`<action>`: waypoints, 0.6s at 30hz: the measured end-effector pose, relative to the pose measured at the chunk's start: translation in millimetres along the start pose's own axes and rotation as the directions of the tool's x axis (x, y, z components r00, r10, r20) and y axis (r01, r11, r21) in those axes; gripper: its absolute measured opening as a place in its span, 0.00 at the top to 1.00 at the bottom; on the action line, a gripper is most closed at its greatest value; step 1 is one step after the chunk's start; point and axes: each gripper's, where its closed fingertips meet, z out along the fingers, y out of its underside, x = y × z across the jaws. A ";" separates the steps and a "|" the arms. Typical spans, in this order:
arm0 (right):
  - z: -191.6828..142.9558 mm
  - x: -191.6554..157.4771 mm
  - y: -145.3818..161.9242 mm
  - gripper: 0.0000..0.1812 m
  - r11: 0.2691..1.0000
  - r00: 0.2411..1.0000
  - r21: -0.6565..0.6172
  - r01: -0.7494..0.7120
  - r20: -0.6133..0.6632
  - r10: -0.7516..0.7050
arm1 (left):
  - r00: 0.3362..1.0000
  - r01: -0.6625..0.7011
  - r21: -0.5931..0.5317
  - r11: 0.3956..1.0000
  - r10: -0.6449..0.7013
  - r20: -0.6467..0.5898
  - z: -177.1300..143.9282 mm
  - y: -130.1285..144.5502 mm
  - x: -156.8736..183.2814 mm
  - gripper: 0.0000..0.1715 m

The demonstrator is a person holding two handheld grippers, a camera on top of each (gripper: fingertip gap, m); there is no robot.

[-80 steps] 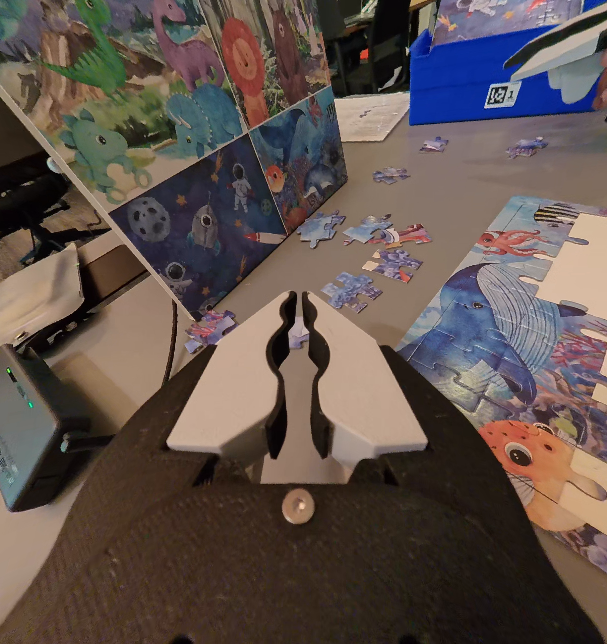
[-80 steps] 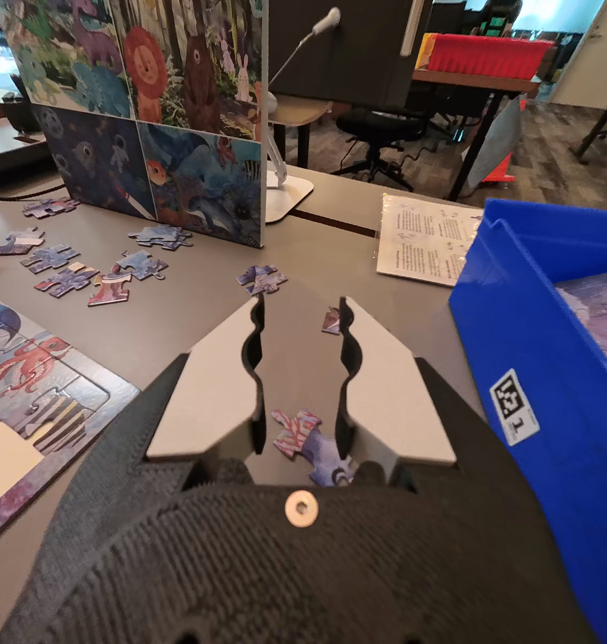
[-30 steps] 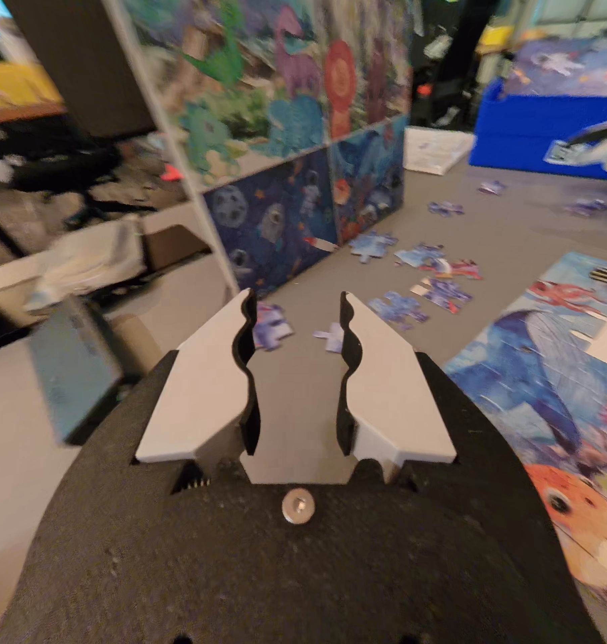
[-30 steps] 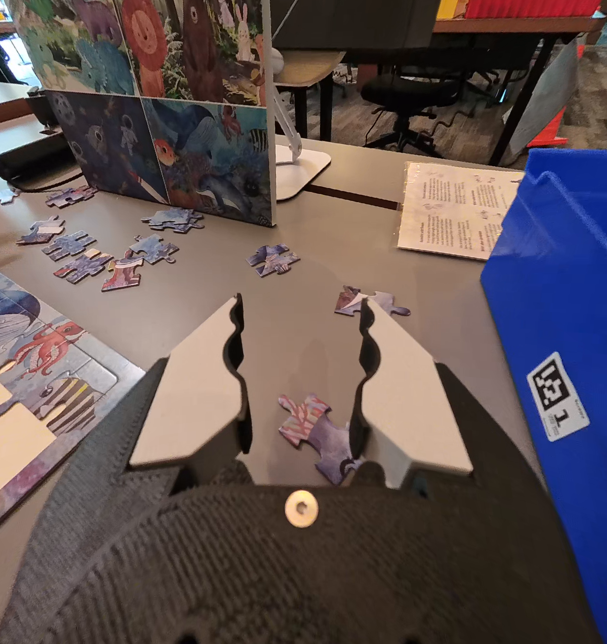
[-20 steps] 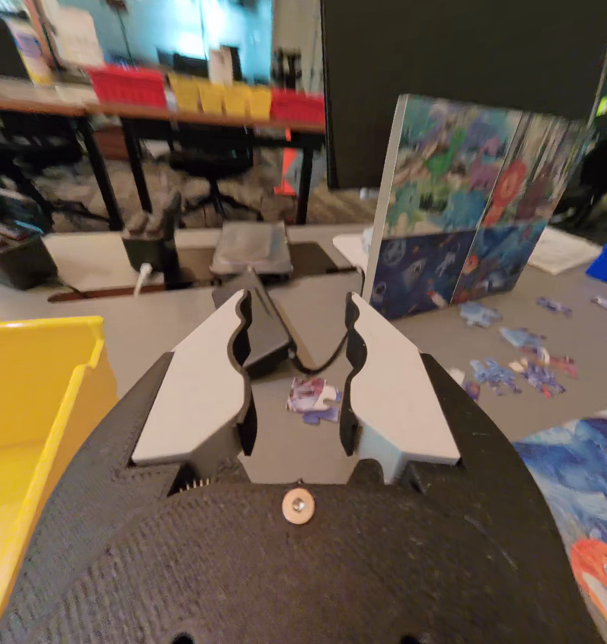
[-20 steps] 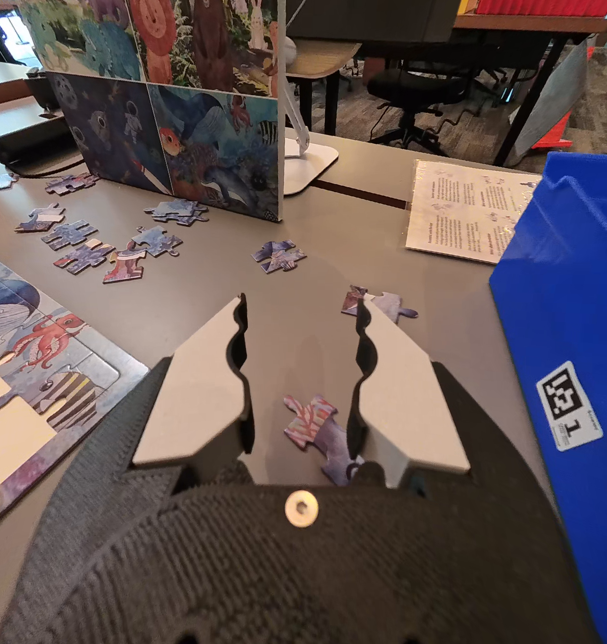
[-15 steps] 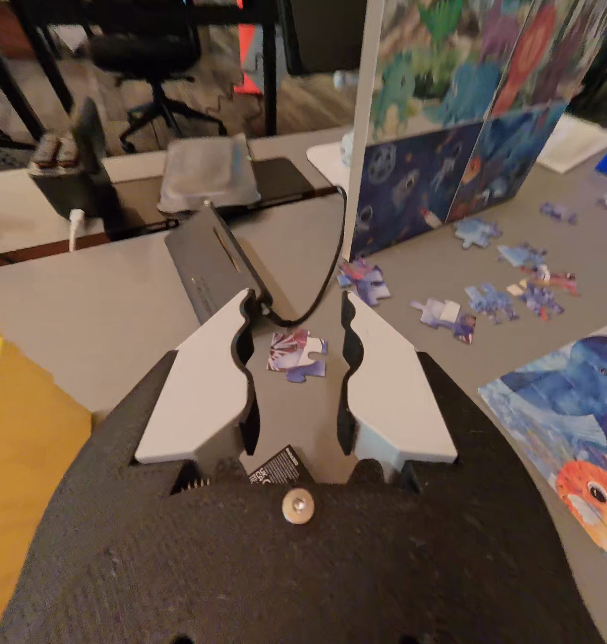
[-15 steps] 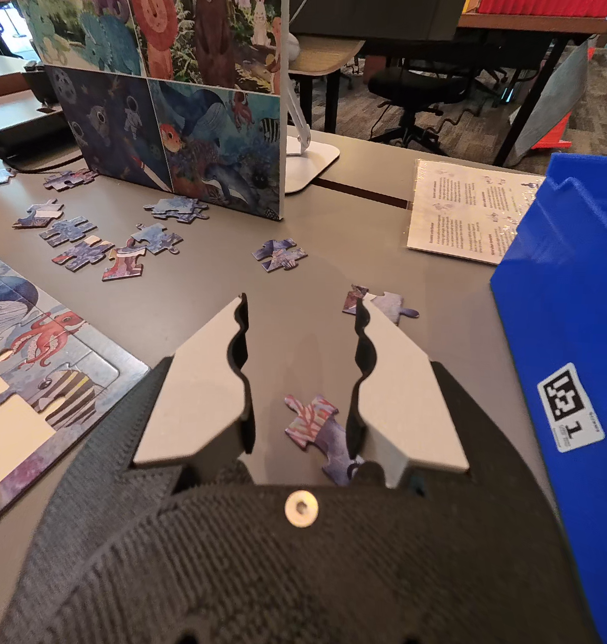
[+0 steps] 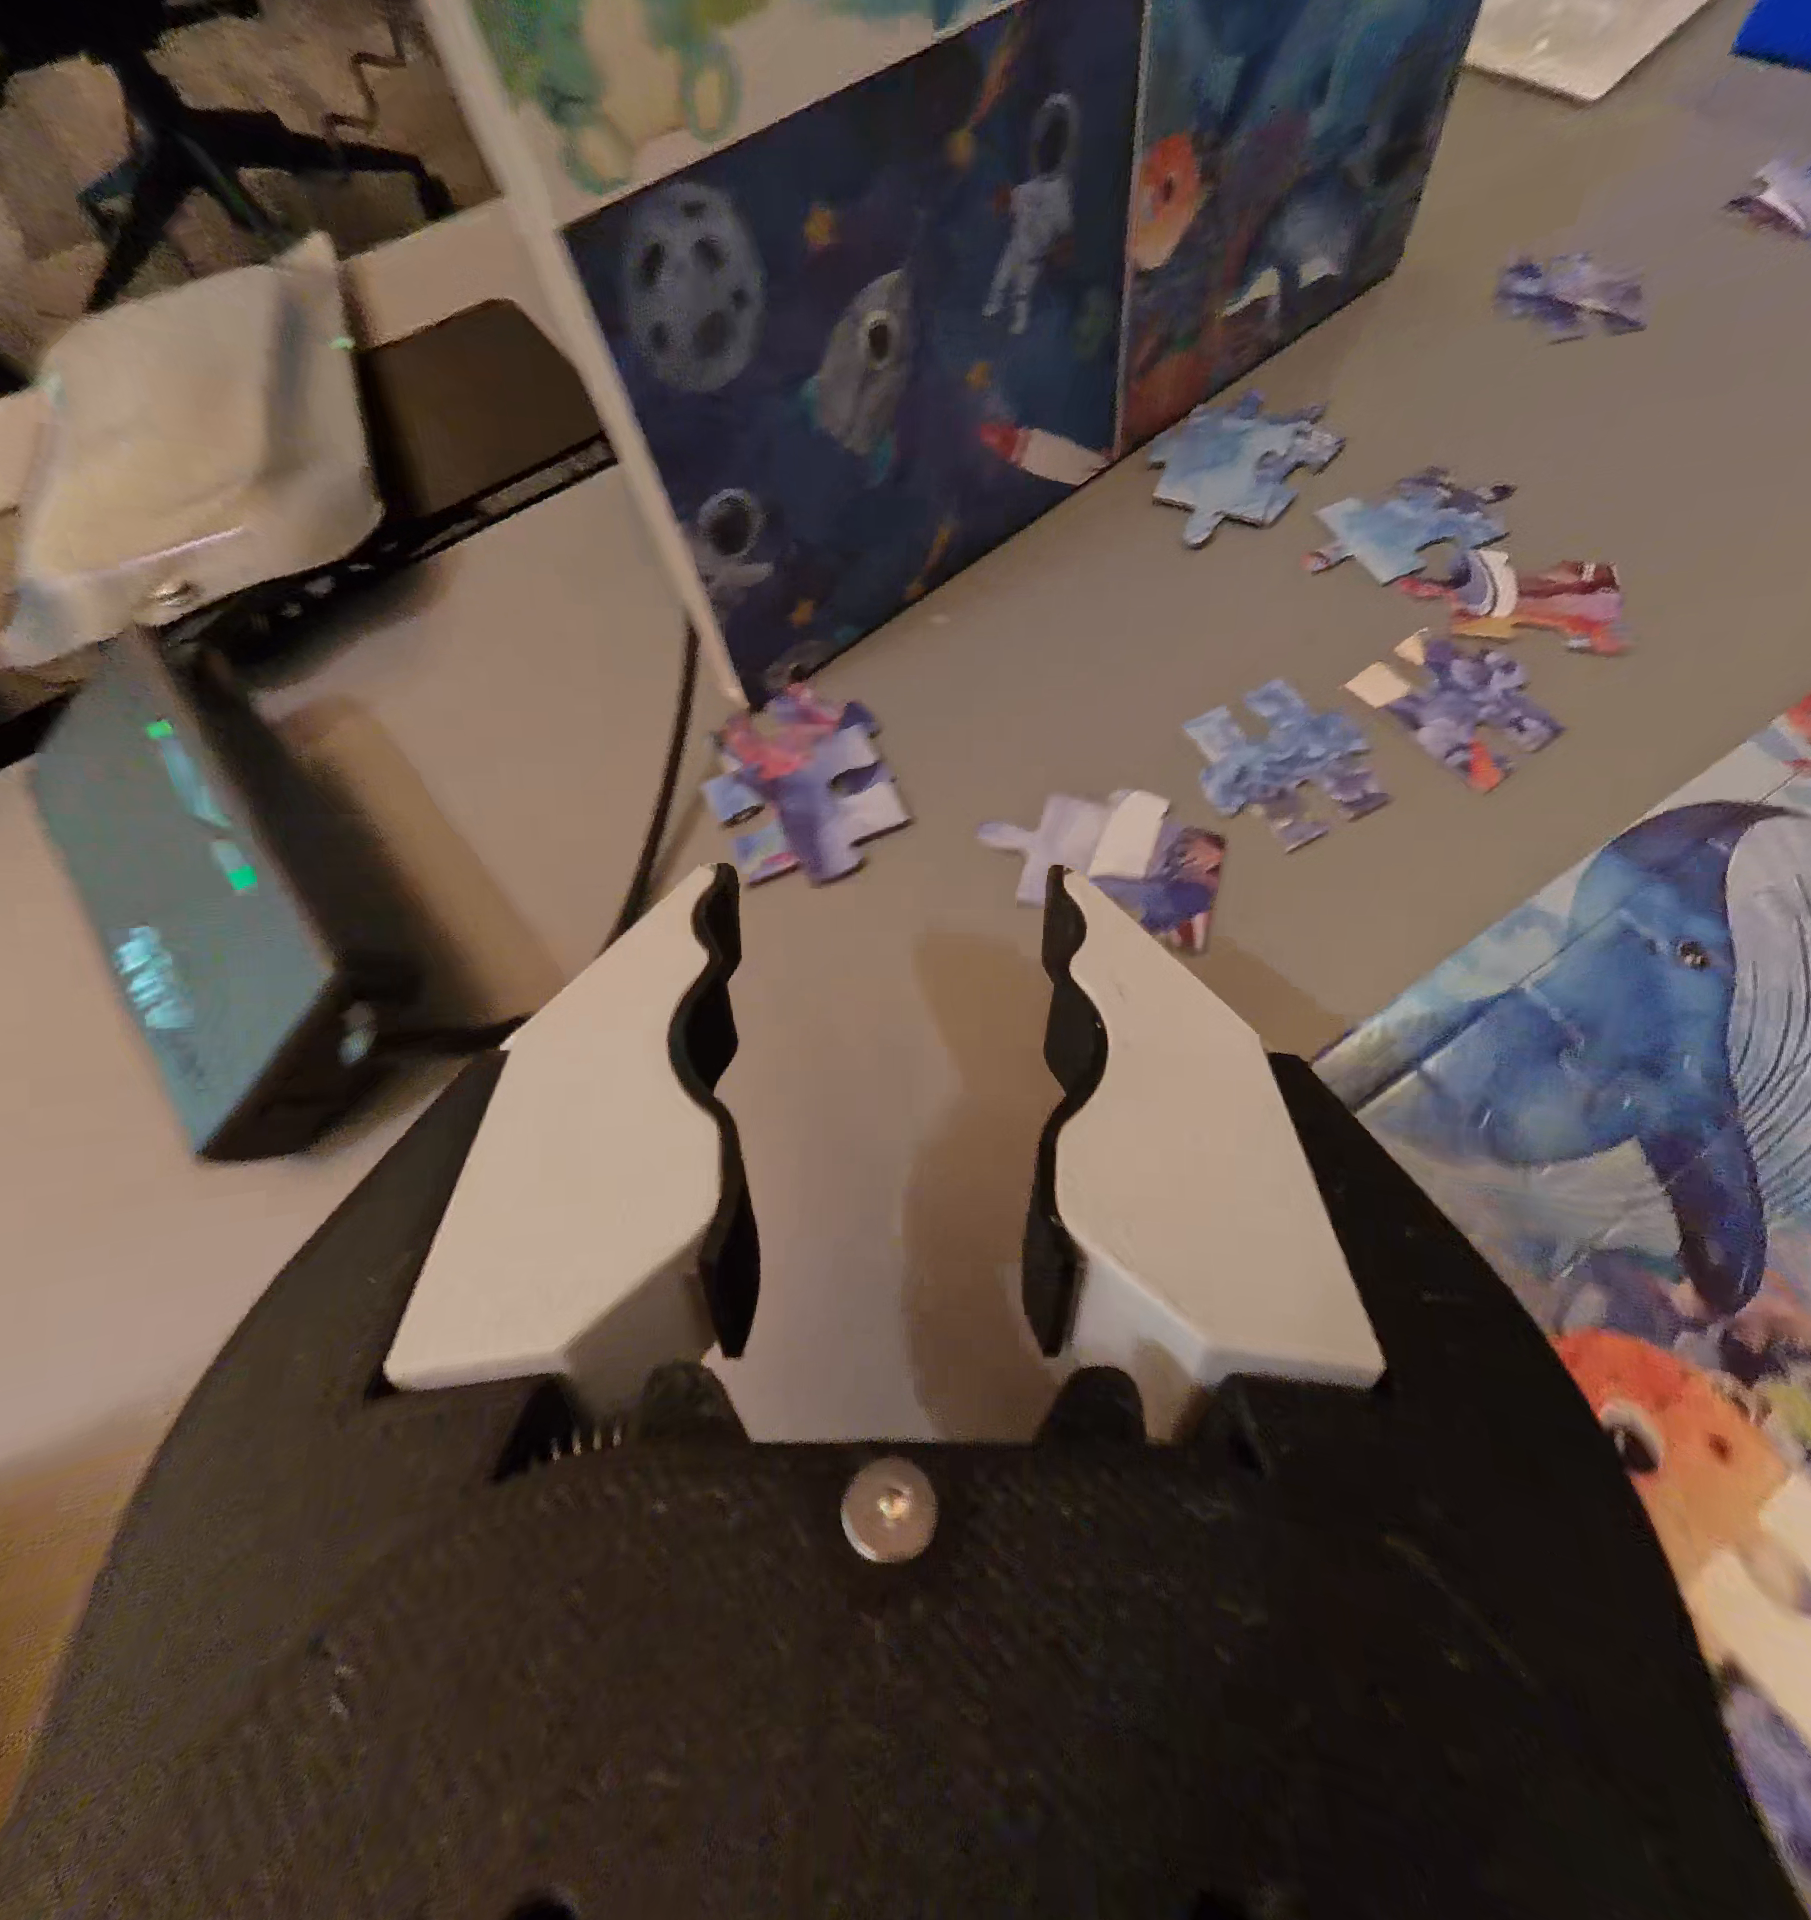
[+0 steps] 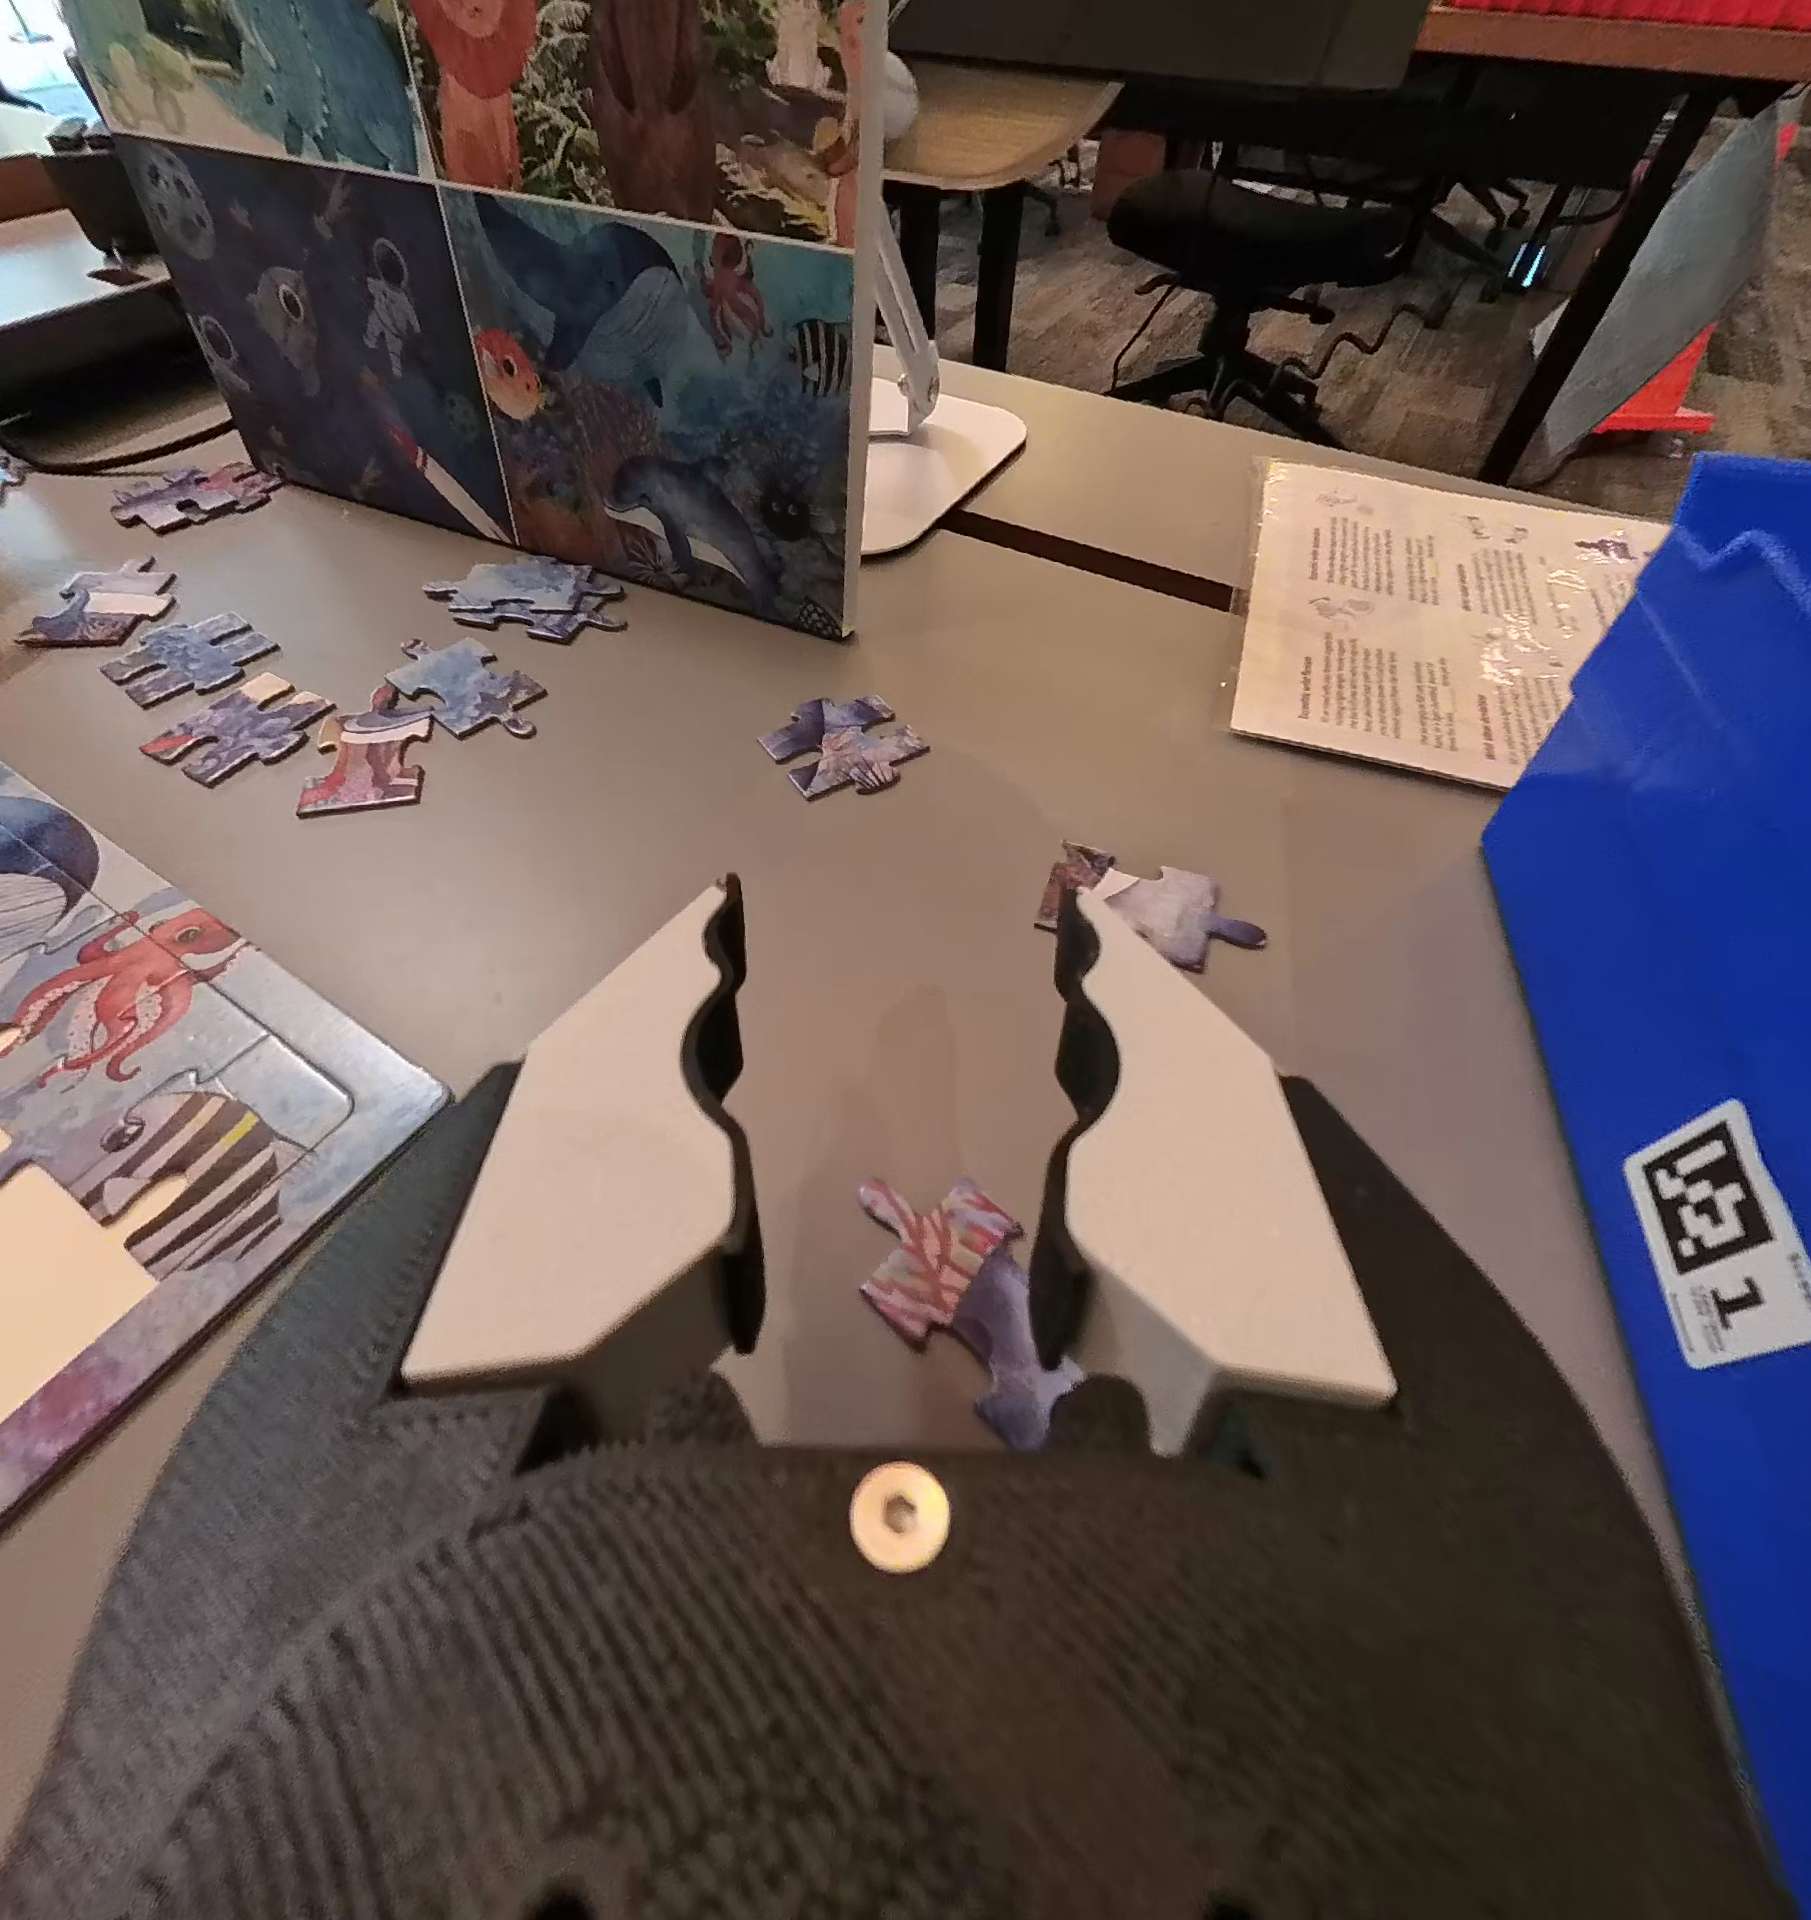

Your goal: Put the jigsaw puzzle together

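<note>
The puzzle board (image 9: 1566, 1091) lay partly assembled: whale, octopus and striped fish were in place, while a bare patch (image 10: 7, 1257) remained unfilled. About a dozen loose pieces (image 9: 1285, 764) lay scattered on the table (image 10: 610, 852) near the upright box (image 9: 984, 343). The left gripper (image 9: 888, 883) was spread and empty. The right gripper (image 10: 899, 894) was spread, straddling a coral piece (image 10: 942, 1257) without gripping it.

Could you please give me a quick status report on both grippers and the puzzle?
Left gripper open, empty. Right gripper open over pink-striped piece, not gripped. Puzzle board partly filled; loose pieces scattered. Nothing blocking.
</note>
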 end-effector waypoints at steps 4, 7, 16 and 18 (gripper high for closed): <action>2.3 -3.6 2.7 0.68 0.999 0.999 -0.020 0.037 -0.003 -0.037 | 0.997 -0.050 -0.130 0.990 0.056 0.044 46.1 -1.6 -1.9 0.61; 2.7 -5.1 3.0 0.69 0.998 0.998 -0.022 0.058 -0.007 -0.058 | 0.986 -0.073 -0.211 0.975 0.103 0.135 72.3 -2.4 -21.1 0.59; 3.5 -4.2 3.0 0.69 0.998 0.999 -0.023 0.050 0.019 -0.050 | 0.998 0.030 -0.349 0.937 -0.046 -0.038 58.1 16.0 -7.1 0.90; 4.3 -5.9 3.8 0.69 0.998 0.998 -0.030 0.062 0.023 -0.062 | 0.970 0.021 -0.380 0.925 -0.110 -0.215 51.7 17.9 20.6 1.00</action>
